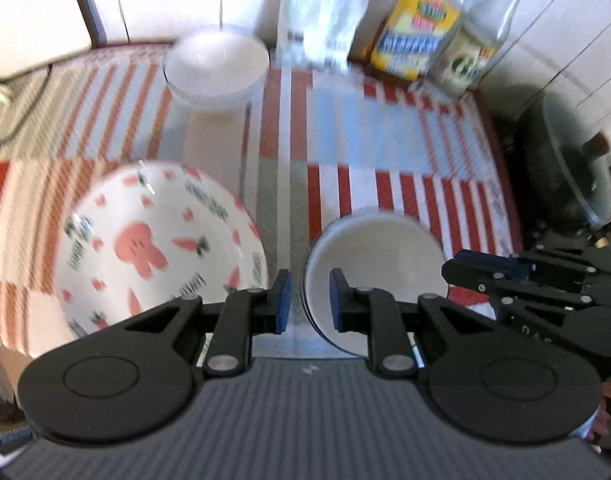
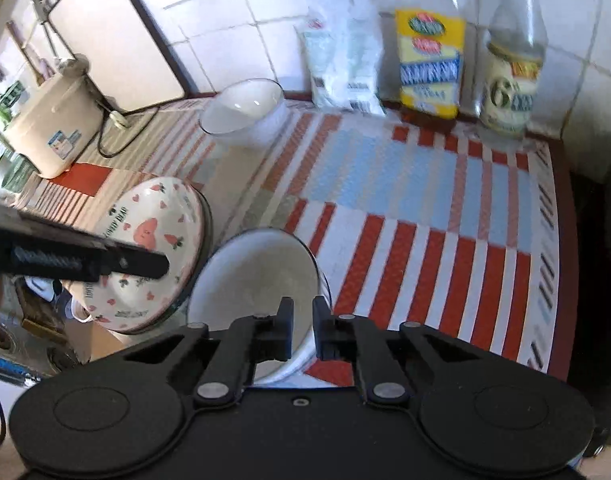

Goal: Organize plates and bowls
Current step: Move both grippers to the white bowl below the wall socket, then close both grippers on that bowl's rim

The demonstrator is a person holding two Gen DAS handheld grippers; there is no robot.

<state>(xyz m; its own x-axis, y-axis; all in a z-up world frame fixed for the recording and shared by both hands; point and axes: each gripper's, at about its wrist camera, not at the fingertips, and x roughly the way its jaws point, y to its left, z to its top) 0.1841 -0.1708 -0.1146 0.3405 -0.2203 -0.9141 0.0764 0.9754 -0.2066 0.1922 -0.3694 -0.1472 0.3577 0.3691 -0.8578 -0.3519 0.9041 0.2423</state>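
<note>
A patterned plate with pink bunny and carrots (image 1: 153, 248) lies at the near left of the striped tablecloth; it also shows in the right wrist view (image 2: 153, 248). A plain white bowl with a dark rim (image 1: 373, 264) sits right of it, seen too in the right wrist view (image 2: 257, 280). A white bowl (image 1: 215, 66) stands at the back. My left gripper (image 1: 310, 300) is open, its fingers straddling the white bowl's left rim. My right gripper (image 2: 302, 322) is nearly closed around the white bowl's near right rim; it also shows in the left wrist view (image 1: 449, 270).
Bags, a yellow packet (image 1: 415, 36) and a clear bottle (image 1: 477, 44) line the back wall. A dark pot with glass lid (image 1: 573, 176) stands off the right edge. A cream kettle (image 2: 53, 128) and a white board (image 2: 117, 36) stand at the left.
</note>
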